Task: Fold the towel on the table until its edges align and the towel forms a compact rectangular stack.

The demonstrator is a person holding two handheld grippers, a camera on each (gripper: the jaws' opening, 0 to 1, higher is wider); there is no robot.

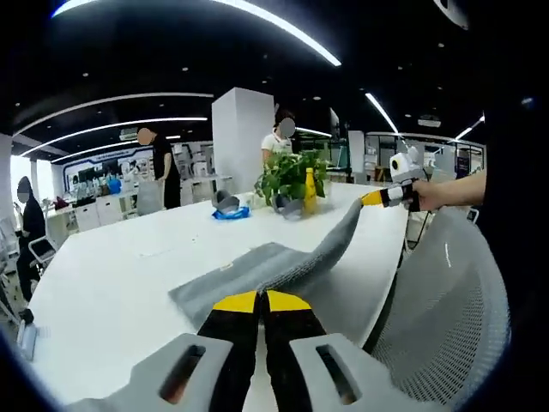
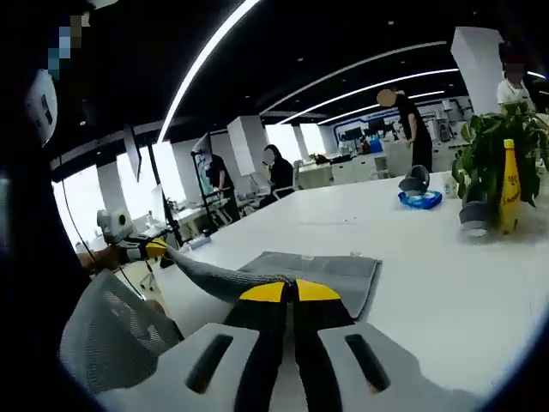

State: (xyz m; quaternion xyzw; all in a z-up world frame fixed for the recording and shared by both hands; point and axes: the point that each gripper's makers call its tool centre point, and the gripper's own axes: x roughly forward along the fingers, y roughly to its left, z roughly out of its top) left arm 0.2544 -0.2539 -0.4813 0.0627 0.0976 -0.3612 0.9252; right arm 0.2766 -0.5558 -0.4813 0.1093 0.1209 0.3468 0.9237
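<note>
Over the tabletop point(image 1: 120, 283): a fold is being carried.
Both grippers point(image 1: 259, 302) point(image 2: 289, 292) are pinching towel point(image 1: 257, 270) corners (jaws closed); next, probably laying them edge-to-edge.

Bright ceiling light strips point(image 1: 283, 30), glare on white table point(image 2: 446, 266) — edges bowed; perhaps slightly soft

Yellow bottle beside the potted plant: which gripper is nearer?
Right. The right gripper, shut on a corner of the grey cloth towel, is held up on the side of the tall yellow bottle. The left gripper grips the towel's other end, farther away.
</note>
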